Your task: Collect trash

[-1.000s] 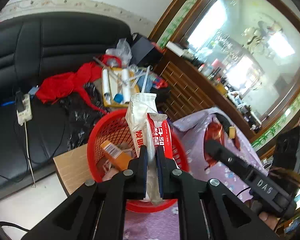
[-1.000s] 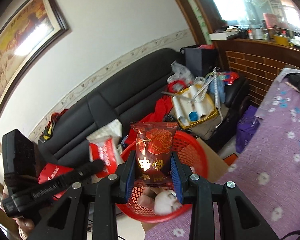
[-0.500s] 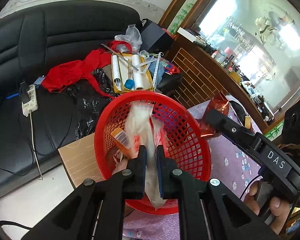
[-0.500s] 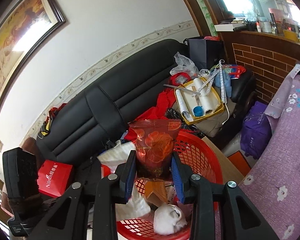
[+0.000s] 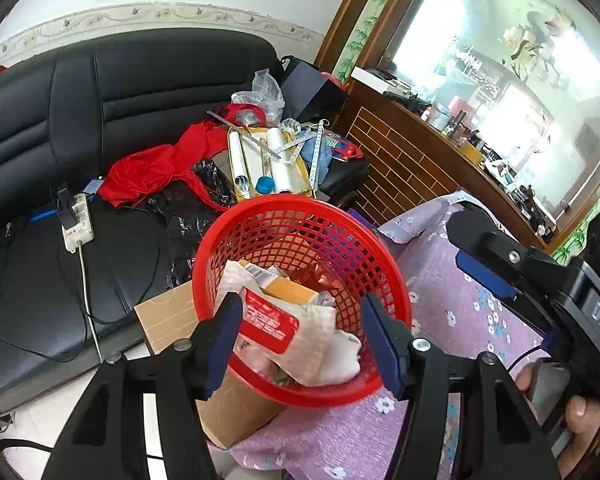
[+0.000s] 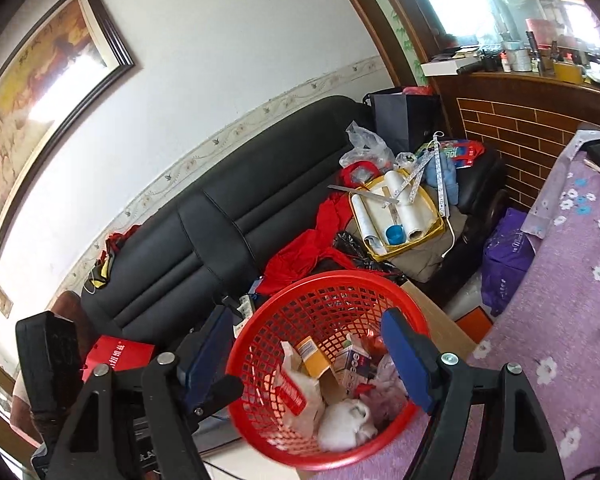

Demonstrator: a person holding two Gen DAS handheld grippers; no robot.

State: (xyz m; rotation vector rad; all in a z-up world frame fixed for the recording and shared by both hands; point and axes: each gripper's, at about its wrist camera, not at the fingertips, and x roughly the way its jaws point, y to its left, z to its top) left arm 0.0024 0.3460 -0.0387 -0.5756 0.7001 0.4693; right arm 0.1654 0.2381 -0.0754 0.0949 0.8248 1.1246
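A red mesh basket (image 5: 384, 256) (image 6: 260, 328) stands at the edge of a table with a purple flowered cloth (image 5: 440, 292). It holds trash: a white and red snack wrapper (image 5: 276, 324) (image 6: 296, 392), an orange carton (image 5: 288, 292) (image 6: 314, 358), a dark red foil packet (image 5: 320, 272) and crumpled white paper (image 6: 344, 416). My left gripper (image 5: 300, 340) is open and empty just above the basket. My right gripper (image 6: 304, 360) is open and empty over the basket too; in the left wrist view its finger (image 5: 484, 272) shows at right.
A cardboard box (image 5: 168, 320) stands under the basket. Behind is a black sofa (image 5: 80, 120) with red cloth (image 5: 148, 172), a yellow tray of rolls (image 5: 260, 164), a power strip (image 5: 76, 220) and bags. A brick-faced counter (image 5: 400, 160) stands at right.
Both grippers have opened. The white and red wrapper left my left gripper and the dark red foil packet left my right gripper; both now lie in the basket.
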